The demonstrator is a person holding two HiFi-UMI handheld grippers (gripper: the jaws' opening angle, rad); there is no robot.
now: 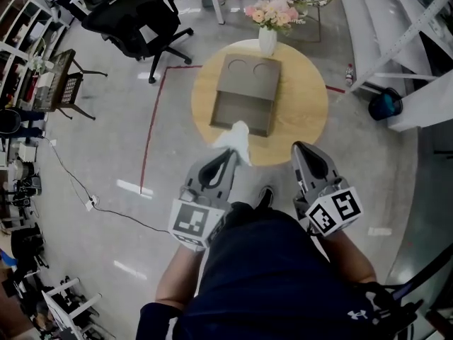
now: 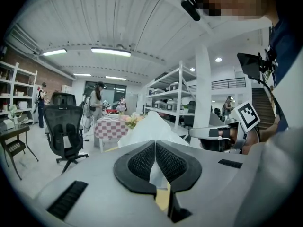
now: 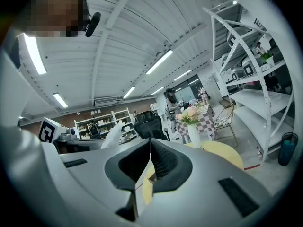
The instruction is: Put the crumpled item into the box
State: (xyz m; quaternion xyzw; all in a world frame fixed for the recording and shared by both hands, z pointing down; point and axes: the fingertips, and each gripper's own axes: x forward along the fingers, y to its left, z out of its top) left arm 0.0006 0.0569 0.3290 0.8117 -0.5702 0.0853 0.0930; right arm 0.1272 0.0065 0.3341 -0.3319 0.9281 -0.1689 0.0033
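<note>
Head view, looking steeply down. A round wooden table (image 1: 306, 115) stands on a grey floor and bears 1 open, grey-brown box (image 1: 244, 94). A white vase of pink flowers (image 1: 267, 37) stands at the table's far edge, just behind the box.

The left gripper (image 1: 230, 154) is clamped on the crumpled item (image 1: 238, 139), a white, paper-like wad. The wad projects forward from the jaw tips over the near edge of the table. Its far end lies at the box's near side; whether it touches the box cannot be told. In the left gripper view the 2 ribbed black pads (image 2: 142, 161) meet at their tips with a strip of the white material pinched between them, and the bulk of the wad rises beyond them.

The right gripper (image 1: 304, 149) is held beside the left one, near the table's near-right edge. Its jaws are together with nothing between them. In the right gripper view the pad tips meet, and the yellow tabletop shows below them.

Each gripper carries 1 cube with square markers, near the person's forearms. A black office chair (image 1: 138, 13) stands at upper left, well apart from the table. A red tape line (image 1: 151, 122) runs along the floor to the table's left.
</note>
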